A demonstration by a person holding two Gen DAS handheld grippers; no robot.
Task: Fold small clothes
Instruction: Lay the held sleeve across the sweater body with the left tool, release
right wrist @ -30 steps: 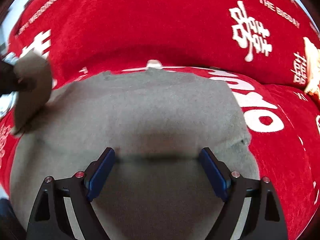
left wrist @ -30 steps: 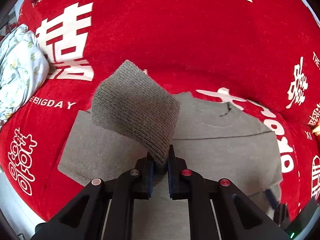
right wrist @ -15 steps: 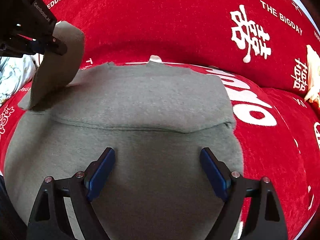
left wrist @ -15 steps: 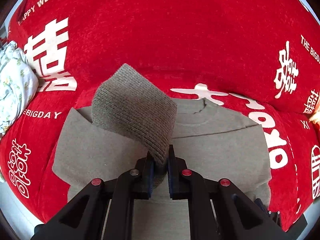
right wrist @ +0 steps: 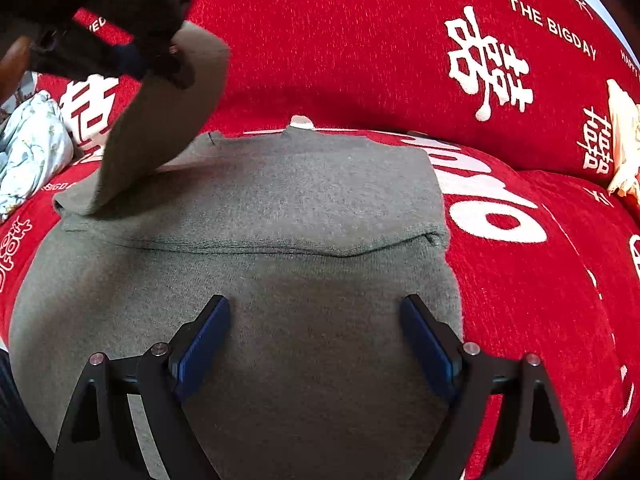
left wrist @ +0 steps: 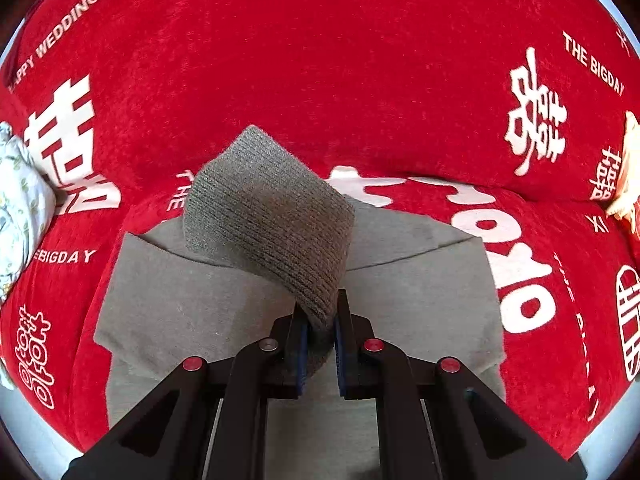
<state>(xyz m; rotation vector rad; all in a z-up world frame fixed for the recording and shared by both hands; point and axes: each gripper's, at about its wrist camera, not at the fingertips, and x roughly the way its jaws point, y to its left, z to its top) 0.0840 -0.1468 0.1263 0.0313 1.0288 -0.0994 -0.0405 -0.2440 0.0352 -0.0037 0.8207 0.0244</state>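
Grey knit sweater (right wrist: 280, 320) lies spread flat on a red cover (left wrist: 360, 80) printed with white characters and words such as "THE BIGDAY", its far part folded over with a seam-like edge running across. Left claw (left wrist: 320, 344) is clamped narrow on the ribbed cuff (left wrist: 268, 216) of one sleeve, lifting it clear above the body of the garment; in the right wrist view that claw (right wrist: 160, 64) appears at upper left with the sleeve (right wrist: 160, 128) hanging down to the sweater's left edge. Right claw (right wrist: 316, 344) is spread wide over the near part of the sweater, holding nothing. Pale floral cloth (left wrist: 20, 208) sits at the far left of the cover.
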